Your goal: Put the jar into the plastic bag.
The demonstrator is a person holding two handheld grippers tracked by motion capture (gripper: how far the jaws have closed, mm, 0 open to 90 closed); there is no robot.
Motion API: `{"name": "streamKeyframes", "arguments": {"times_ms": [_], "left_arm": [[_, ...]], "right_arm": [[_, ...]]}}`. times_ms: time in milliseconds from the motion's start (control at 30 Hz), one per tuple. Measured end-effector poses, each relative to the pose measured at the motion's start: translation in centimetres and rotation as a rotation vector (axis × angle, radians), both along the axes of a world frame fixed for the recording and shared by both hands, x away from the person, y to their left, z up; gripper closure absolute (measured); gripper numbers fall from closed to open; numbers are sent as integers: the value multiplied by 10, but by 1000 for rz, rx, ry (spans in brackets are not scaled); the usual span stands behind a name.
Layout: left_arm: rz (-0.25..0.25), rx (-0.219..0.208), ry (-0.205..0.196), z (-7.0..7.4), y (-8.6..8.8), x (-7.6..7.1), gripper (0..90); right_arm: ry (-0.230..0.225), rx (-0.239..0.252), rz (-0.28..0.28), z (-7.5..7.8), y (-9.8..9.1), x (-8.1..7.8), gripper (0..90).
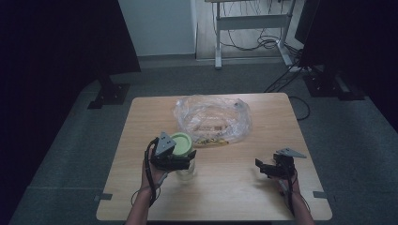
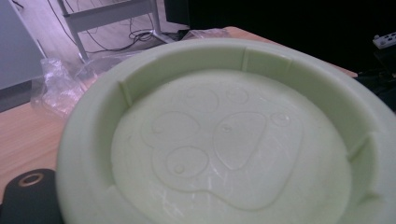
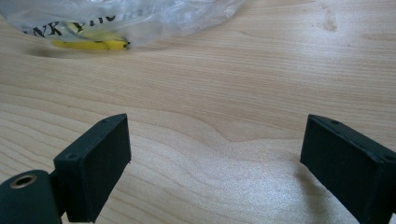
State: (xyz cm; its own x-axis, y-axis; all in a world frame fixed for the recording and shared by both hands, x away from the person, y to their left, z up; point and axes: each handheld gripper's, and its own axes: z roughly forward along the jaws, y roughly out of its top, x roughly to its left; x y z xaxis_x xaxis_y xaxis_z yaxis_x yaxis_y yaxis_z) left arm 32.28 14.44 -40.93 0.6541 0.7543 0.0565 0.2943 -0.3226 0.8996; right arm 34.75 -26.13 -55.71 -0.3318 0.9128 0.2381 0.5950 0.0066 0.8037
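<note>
Person is standing at the near edge of the wooden bench [image 1: 141, 140], a set of tongs in each hand. Left tongs [image 1: 180, 159] are sitting right at a clear jar [image 1: 186, 172] with a pale green lid [image 1: 181, 143], left of the bench's middle. The tongs body is overlapping the jar just under the lid in the high view. In the left gripper view the lid [image 2: 224, 140] is looming very close, its recessed top bearing a raised paw-print shape. Cannot tell whether the left tongs are gripping the jar or how far apart their jaws are standing; the jaw tips are hidden.

Right tongs [image 1: 265, 168] are hovering low near the bench's right front, well apart from the jar, pointing left. In the right gripper view the right tongs [image 3: 215, 163] are gaping wide, with bare wood grain between the two black jaws and nothing held.

A crumpled clear plastic bag [image 1: 211, 119] is lying at the back middle of the bench, just behind the jar. Something yellow [image 3: 91, 44] is showing at its near edge, with dark printed lettering on the plastic.

Behind the bench, grey floor, a metal frame [image 1: 248, 23] and loose cables [image 1: 263, 42] are showing.
</note>
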Motion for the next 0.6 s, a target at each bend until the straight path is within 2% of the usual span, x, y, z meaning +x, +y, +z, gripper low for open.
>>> {"name": "streamKeyframes", "arguments": {"times_ms": [500,600], "left_arm": [[13,3,-8,3,-19,11,109],[11,1,-19,3,-23,13,108]], "right_arm": [[-5,24,16,0,-2,2,88],[-24,25,-7,1,-3,3,98]]}}
